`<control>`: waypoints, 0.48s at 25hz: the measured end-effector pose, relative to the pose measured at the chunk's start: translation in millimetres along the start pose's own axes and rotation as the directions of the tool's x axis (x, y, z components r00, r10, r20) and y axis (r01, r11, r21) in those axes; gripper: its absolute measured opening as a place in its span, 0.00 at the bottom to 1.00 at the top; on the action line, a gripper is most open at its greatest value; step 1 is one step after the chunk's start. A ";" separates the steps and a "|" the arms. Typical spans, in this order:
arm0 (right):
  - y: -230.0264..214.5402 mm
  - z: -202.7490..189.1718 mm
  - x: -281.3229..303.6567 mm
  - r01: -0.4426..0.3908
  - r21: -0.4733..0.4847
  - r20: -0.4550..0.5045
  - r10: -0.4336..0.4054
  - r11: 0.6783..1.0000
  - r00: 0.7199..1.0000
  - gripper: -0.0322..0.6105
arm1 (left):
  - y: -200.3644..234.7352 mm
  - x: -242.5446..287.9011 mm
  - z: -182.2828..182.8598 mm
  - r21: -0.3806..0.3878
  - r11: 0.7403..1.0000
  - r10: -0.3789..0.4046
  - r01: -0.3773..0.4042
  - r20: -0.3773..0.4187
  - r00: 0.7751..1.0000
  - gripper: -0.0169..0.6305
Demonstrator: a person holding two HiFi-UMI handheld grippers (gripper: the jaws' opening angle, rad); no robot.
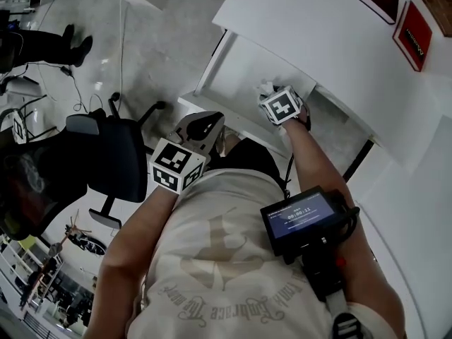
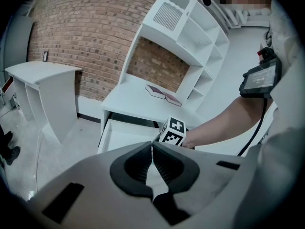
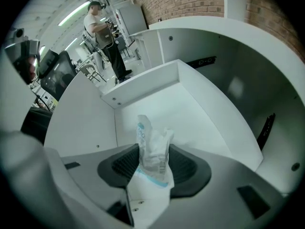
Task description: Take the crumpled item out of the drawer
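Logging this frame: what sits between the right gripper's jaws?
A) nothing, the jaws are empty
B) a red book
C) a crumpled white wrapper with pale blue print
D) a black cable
C: the right gripper view shows the crumpled white wrapper pinched between the dark pads of the right gripper, above the floor of the open white drawer.

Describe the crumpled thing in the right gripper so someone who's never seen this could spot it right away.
Find the white desk with its drawer pulled open. Over the drawer, the right gripper pinches a crumpled wrapper between its dark pads. It alone is wrinkled: white with pale blue print, unlike the flat red books on the desktop.
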State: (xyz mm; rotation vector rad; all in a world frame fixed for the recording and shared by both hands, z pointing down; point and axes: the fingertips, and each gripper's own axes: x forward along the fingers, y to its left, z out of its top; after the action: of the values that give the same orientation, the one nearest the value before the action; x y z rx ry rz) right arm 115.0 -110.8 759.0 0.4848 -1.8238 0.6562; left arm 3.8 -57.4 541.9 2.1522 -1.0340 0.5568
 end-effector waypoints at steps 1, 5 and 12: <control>-5.0 7.7 5.0 -0.001 0.001 0.004 0.001 1.000 1.000 0.37 | 9.7 5.0 2.1 -0.002 1.000 0.006 -0.006 0.000 1.000 0.07; 2.2 7.6 -19.5 0.008 -0.020 0.018 -0.007 1.000 1.000 0.37 | 0.4 -3.6 10.6 0.027 1.000 0.001 -0.001 0.012 1.000 0.07; -18.7 53.5 2.1 -0.022 -0.005 0.045 0.022 1.000 0.999 0.37 | 50.1 27.0 36.0 0.060 0.998 -0.019 0.020 -0.010 1.000 0.07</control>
State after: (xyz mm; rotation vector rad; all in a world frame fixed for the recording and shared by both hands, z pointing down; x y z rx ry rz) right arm 87.4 -159.6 750.8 0.4809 -1.8745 0.6608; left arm -17.2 -120.2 553.7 2.2081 -1.0022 0.5950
